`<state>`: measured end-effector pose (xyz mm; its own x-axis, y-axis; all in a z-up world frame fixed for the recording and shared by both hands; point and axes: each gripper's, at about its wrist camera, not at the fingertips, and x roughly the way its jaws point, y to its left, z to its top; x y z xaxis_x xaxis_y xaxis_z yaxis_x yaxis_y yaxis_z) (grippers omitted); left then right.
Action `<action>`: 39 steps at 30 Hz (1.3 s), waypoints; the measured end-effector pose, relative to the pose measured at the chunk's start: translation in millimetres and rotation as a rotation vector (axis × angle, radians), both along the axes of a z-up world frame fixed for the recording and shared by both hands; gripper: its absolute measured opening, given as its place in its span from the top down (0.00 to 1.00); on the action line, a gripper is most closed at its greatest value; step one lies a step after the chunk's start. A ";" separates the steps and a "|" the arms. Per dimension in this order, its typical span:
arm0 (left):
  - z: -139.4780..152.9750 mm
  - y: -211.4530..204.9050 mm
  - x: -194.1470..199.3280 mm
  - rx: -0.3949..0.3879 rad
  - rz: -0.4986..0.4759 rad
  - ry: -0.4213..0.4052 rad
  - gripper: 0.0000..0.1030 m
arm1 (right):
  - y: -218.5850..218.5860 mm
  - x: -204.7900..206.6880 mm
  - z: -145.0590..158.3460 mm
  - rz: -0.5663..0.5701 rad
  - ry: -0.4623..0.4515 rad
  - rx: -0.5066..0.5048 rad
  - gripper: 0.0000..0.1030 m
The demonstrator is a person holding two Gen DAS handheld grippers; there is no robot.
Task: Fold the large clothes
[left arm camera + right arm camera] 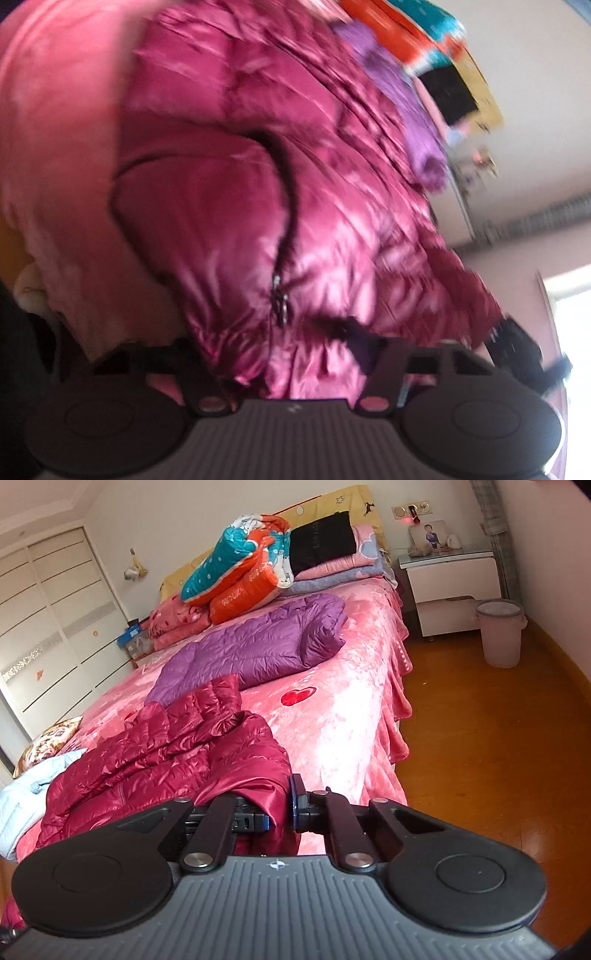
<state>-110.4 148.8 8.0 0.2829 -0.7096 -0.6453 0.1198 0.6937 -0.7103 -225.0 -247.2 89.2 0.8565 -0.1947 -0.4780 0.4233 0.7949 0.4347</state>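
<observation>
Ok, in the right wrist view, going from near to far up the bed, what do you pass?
Right gripper shut on the red down jacket → purple down jacket → orange and teal quilt → yellow headboard.

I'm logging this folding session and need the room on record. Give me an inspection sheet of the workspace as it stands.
Surface: bed under a pink blanket with red hearts.
Job's things: red jacket crumpled at the near edge, part of it raised; purple jacket lying behind it.
Clutter: quilts and a black bag at the headboard; pale blue garment on the left.
Grippers: right gripper shut on red jacket; left gripper close against the jacket, view blurred, grip unclear.
Cables: nothing seen.
Surroundings: nightstand, bin, wardrobe, wooden floor.
</observation>
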 end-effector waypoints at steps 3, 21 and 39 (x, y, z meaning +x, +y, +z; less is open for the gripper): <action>4.1 -7.0 -2.5 -0.027 -0.076 -0.030 0.80 | -0.8 -0.3 0.2 -0.008 -0.007 0.011 0.89; 67.2 12.4 10.1 -0.548 -0.102 -0.174 0.87 | -18.9 1.4 21.1 -0.077 -0.128 0.143 0.89; 81.1 42.3 146.1 -0.795 0.268 -0.255 0.87 | -25.1 109.8 87.0 -0.023 -0.243 0.051 0.89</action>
<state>35.7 191.2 89.1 0.5725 -0.8115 0.1174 0.2446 0.0323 -0.9691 -115.2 -272.3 176.2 0.9430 -0.1968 -0.2684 0.3196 0.7608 0.5649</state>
